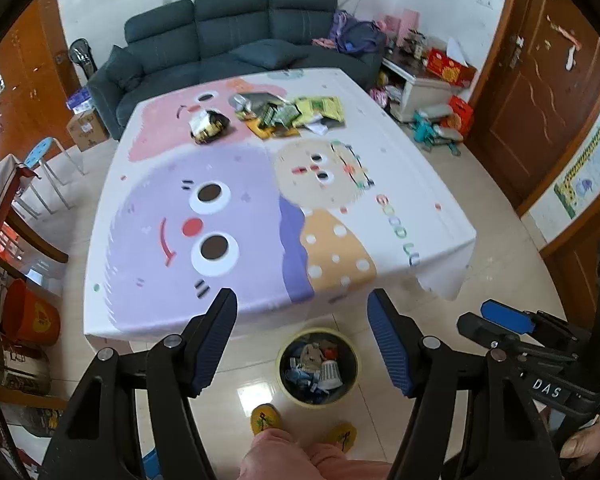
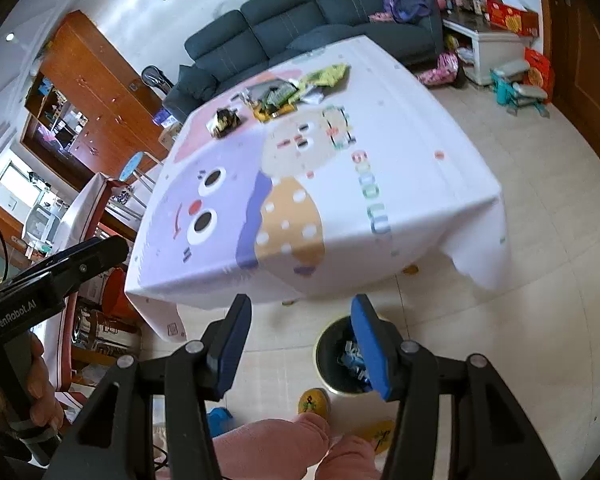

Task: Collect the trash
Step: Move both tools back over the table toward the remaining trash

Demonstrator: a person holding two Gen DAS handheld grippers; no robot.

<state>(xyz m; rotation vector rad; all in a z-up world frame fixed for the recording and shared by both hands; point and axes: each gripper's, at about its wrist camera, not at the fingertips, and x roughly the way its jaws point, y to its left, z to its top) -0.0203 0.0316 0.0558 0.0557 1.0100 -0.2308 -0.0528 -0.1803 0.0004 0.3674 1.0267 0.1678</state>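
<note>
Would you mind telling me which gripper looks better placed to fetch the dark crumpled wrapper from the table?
Left, probably: the wrapper lies on its side of the pile. Both jaws are open and empty.

Bright daylight, slight blur, fisheye warping

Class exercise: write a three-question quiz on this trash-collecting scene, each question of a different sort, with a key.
1. True or false: the left gripper holds a wrapper.
2. Where does the waste bin stand? A on the tablecloth; B on the floor by the table's near edge; C on the sofa.
3. Fill in: the wrappers still to collect lie at the table's ___ end, towards the sofa.

Key: 1 false, both it and the right gripper are open and empty; 2 B; 3 far.
</note>
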